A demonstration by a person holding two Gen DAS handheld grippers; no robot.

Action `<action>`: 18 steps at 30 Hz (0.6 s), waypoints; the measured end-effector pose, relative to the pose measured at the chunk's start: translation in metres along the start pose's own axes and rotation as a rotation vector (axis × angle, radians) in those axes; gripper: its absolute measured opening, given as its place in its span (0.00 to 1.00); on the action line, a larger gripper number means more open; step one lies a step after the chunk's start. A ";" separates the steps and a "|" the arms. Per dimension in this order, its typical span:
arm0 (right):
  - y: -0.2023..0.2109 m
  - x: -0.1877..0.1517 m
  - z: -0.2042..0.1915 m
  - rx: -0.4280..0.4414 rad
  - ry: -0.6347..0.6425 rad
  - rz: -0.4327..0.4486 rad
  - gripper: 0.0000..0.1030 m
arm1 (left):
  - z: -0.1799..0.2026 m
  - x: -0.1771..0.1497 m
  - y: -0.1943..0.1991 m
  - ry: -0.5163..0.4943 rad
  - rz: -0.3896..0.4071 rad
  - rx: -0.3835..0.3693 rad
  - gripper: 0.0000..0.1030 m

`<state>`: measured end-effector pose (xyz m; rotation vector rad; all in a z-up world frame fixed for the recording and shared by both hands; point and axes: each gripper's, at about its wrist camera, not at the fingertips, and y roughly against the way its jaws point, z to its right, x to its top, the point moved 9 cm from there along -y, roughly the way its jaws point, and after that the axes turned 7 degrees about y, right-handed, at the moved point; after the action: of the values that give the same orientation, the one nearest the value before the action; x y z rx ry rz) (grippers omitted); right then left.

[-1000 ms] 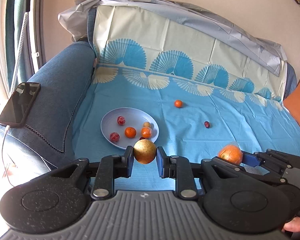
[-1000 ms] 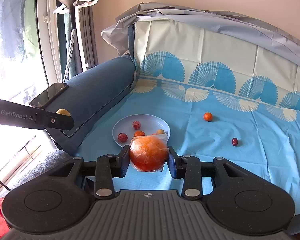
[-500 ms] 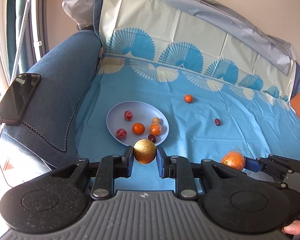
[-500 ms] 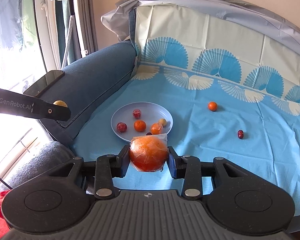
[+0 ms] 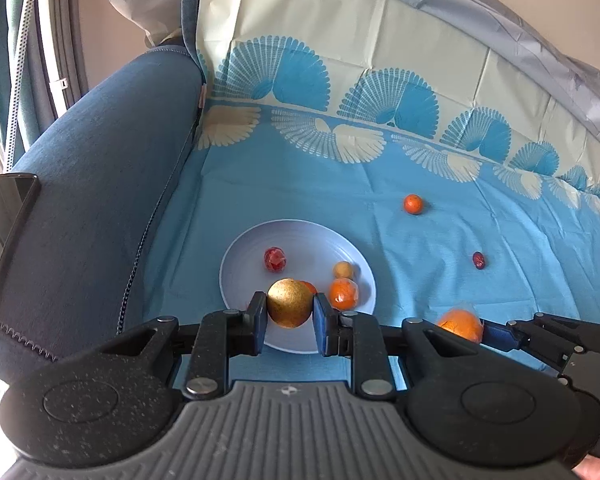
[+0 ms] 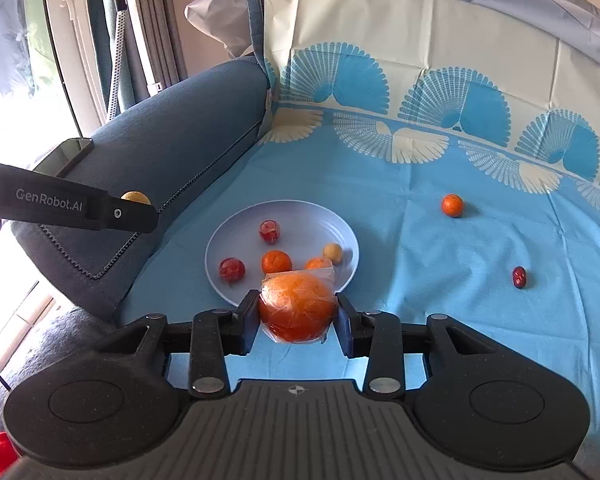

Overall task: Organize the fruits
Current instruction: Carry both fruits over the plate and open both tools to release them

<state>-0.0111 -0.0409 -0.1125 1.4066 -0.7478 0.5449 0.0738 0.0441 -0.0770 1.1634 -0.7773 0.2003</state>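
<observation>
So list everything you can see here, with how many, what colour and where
plate: one, pale blue, on the cloth by the armrest
small fruits on plate: five, red, orange, yellow
loose orange fruit: one, on the cloth right of the plate
loose dark red fruit: one, on the cloth, far right
cloth: one, blue with fan print, over the sofa
phone: one, black, on the armrest
left gripper: shut on golden fruit
right gripper: shut on wrapped orange
</observation>
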 end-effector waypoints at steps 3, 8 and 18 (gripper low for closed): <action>-0.031 0.008 0.006 -0.007 0.012 -0.013 0.39 | -0.001 0.012 -0.029 -0.006 -0.008 0.011 0.25; -0.078 0.021 0.013 -0.020 0.048 -0.017 0.39 | -0.002 0.024 -0.081 -0.021 -0.051 0.033 0.25; -0.147 0.032 0.025 -0.026 0.109 -0.044 0.39 | -0.019 0.022 -0.158 -0.041 -0.144 0.084 0.25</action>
<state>0.1144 -0.0845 -0.1875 1.3545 -0.6336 0.5711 0.1807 -0.0092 -0.1839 1.3011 -0.7231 0.0896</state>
